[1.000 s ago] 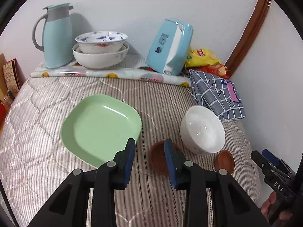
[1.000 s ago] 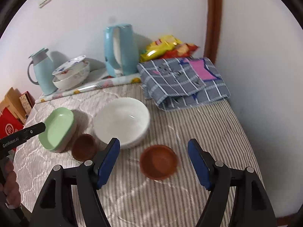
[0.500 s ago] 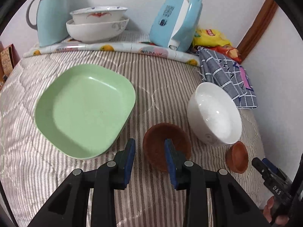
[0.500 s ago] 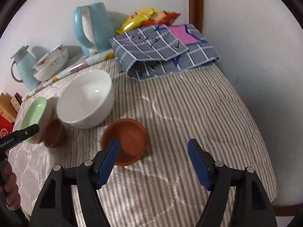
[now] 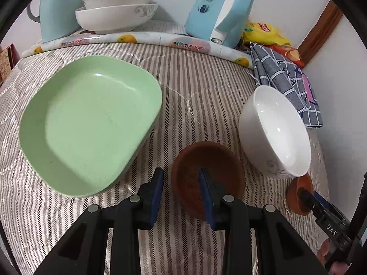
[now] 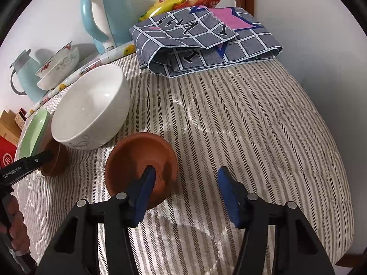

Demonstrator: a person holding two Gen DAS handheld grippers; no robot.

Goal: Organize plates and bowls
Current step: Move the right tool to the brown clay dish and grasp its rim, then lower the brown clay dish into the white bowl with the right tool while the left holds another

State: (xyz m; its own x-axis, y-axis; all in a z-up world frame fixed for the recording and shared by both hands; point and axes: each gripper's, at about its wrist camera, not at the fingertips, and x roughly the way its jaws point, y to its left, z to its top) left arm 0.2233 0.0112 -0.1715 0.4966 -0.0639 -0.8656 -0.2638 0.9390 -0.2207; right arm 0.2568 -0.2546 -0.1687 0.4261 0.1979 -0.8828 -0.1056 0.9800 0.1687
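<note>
Straddling the near rim of a brown bowl [image 5: 206,167], our left gripper [image 5: 181,197] stands narrowly open, unclosed; our right gripper [image 6: 185,194] gapes wide, one finger inside the second brown bowl [image 6: 140,158]. Just beyond sit the white bowl [image 5: 275,128] and green plate [image 5: 89,123]. Kettle [image 5: 220,9] and jug [image 5: 57,9] are cut off.

The right gripper [image 6: 185,183] stands with jaws wide apart, its left jaw inside a brown bowl [image 6: 142,158] (rim between the jaws) on the striped bed [image 6: 252,126]. A white bowl [image 6: 91,107] sits just behind, a folded checked cloth [image 6: 206,39] farther back.
</note>
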